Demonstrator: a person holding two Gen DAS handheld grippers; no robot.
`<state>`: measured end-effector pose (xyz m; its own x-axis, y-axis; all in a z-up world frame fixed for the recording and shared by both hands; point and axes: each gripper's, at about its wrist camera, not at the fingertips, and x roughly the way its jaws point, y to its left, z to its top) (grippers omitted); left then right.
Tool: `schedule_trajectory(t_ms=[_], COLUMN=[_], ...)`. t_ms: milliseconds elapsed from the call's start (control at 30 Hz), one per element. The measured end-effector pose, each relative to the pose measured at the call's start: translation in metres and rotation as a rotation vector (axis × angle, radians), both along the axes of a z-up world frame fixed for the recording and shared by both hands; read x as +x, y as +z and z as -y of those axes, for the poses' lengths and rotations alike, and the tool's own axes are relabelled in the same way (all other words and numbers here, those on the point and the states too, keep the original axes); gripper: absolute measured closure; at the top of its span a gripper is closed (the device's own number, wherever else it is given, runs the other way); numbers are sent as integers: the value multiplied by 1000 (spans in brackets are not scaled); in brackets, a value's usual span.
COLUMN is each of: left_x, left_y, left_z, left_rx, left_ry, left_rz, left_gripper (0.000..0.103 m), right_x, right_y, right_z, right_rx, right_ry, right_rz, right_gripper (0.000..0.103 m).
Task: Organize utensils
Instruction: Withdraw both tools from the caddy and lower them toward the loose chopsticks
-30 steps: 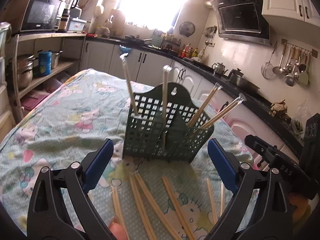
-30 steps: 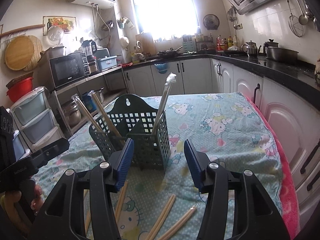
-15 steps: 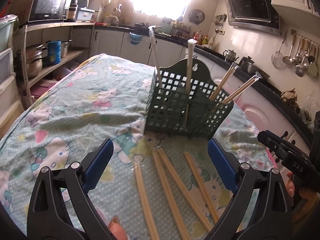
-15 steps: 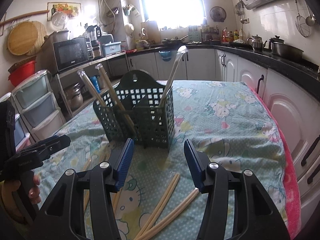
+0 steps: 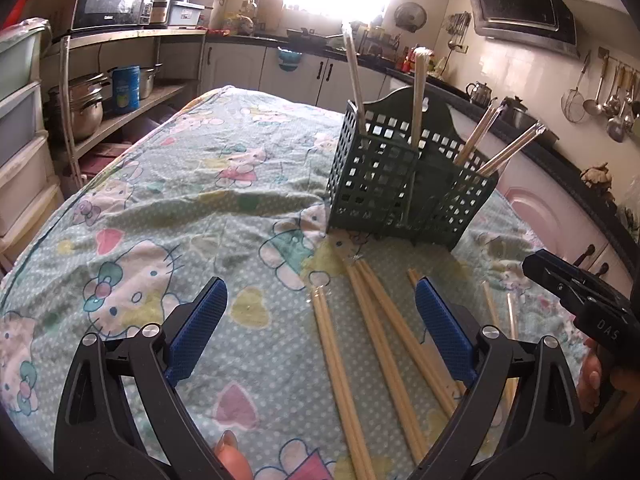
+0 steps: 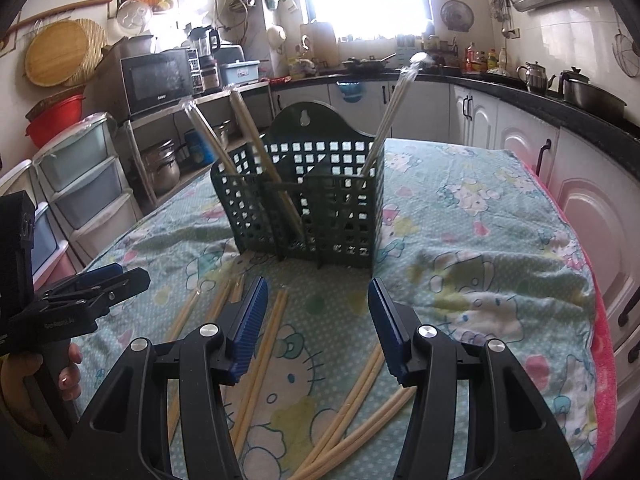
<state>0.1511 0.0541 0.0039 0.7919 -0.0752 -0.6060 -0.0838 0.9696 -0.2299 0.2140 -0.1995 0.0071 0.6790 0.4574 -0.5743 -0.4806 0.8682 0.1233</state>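
Status from my station. Left gripper (image 5: 318, 322): jaws wide apart, nothing between them, hovering above the loose chopsticks (image 5: 372, 344). Right gripper (image 6: 316, 322): likewise spread and empty.

The green caddy (image 6: 304, 204) stands upright on the tabletop (image 5: 168, 208), at 12 o'clock in the right wrist view and 1 o'clock in the left. Several chopstick pairs in clear sleeves already lean in its compartments (image 5: 416, 92); I judge they lean because the cells are wider than the sticks.

The remaining chopsticks lie flat on the cloth between caddy and grippers, fanned out, some crossing at 5 o'clock in the right wrist view (image 6: 352, 392). I judge both grippers are held open and low to line up a pick from this pile.

Change against one second ago: both grippers have drawn back from the caddy, which then sat just beyond the fingertips. The left view has swung left, exposing more cloth. Caddy contents unchanged.
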Motion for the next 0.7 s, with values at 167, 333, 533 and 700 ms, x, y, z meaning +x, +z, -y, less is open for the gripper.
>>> schedule_trajectory(t_ms=[167, 333, 533, 700], left_x=[-1, -3, -2, 0], left_y=[-8, -17, -26, -32], left_z=[-3, -7, -9, -6], left_rx=[-3, -5, -6, -17], left_ry=[3, 1, -9, -43], left_rz=[-24, -47, -73, -89], left_gripper=[17, 17, 17, 27], right_x=[2, 3, 7, 19], right_y=[-8, -16, -23, -33], right_z=[-9, -18, -27, -34], right_rx=[-15, -26, -45, -57], right_ry=[19, 40, 71, 81], right_rz=[-30, -63, -99, -158], right_gripper=[53, 53, 53, 53])
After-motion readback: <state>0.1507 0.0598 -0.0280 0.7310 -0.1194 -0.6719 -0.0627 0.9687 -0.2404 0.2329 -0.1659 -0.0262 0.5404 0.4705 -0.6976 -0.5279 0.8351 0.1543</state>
